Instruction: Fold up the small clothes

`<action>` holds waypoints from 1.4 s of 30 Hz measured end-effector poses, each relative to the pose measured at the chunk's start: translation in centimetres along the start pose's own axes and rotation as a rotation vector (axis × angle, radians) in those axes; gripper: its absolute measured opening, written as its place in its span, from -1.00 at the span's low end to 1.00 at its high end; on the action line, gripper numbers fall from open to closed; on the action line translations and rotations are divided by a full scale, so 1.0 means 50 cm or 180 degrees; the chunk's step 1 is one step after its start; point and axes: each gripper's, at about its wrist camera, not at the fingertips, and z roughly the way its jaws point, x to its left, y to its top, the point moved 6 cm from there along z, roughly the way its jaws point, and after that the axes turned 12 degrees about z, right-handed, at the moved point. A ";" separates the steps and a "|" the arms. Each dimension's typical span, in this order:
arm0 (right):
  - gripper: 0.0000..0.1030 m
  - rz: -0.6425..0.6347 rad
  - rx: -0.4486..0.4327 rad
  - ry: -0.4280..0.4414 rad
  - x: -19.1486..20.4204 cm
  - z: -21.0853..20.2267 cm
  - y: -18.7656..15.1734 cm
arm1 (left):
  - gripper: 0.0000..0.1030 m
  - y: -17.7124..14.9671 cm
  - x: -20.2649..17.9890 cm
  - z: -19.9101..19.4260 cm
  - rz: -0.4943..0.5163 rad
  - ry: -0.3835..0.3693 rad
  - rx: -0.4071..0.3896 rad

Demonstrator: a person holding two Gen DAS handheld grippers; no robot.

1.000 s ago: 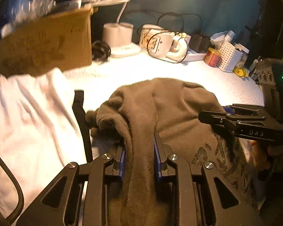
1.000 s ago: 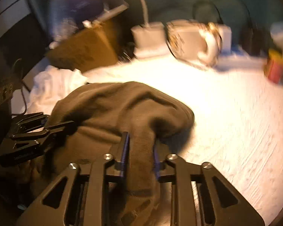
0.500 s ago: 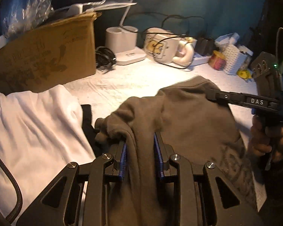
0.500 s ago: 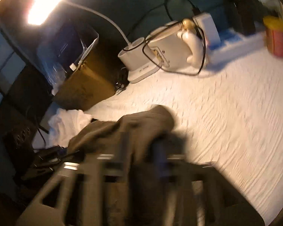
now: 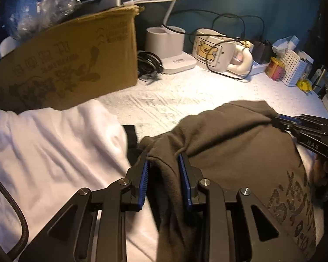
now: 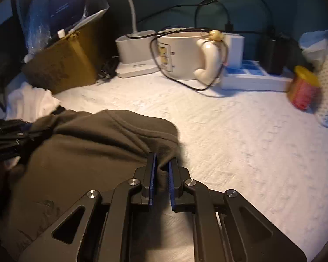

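White bedding (image 6: 240,152) underlies the brown garment (image 5: 229,152), pinched by left gripper (image 5: 164,163) and right gripper (image 6: 161,159).

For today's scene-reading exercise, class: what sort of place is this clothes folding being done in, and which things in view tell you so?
Probably a home desk or bedroom table, not a laundry room. A desk lamp base, a cartoon mug draped with charging cables, and a cardboard box crowd the back of the white cloth-covered surface.

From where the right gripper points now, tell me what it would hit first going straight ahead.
The right gripper, shut on the brown garment, points at the bare white table cover; likely that first, the mug farther back.
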 end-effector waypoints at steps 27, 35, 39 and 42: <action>-0.38 -0.0013 0.0009 -0.0064 0.036 -0.125 -0.064 | -0.45 -0.067 -0.065 -0.117 -0.0110 -0.0257 -0.0142; -0.38 -0.0224 0.0126 -0.0100 0.071 -0.142 -0.121 | -0.31 -0.126 -0.080 -0.111 -0.0235 -0.0337 -0.0002; -0.38 -0.0267 0.0170 -0.0144 0.077 -0.143 -0.151 | -0.30 -0.139 -0.085 -0.117 -0.0136 -0.0260 -0.0070; -0.38 -0.0276 0.0171 -0.0198 0.072 -0.144 -0.179 | -0.30 -0.144 -0.093 -0.118 -0.0061 -0.0146 -0.0120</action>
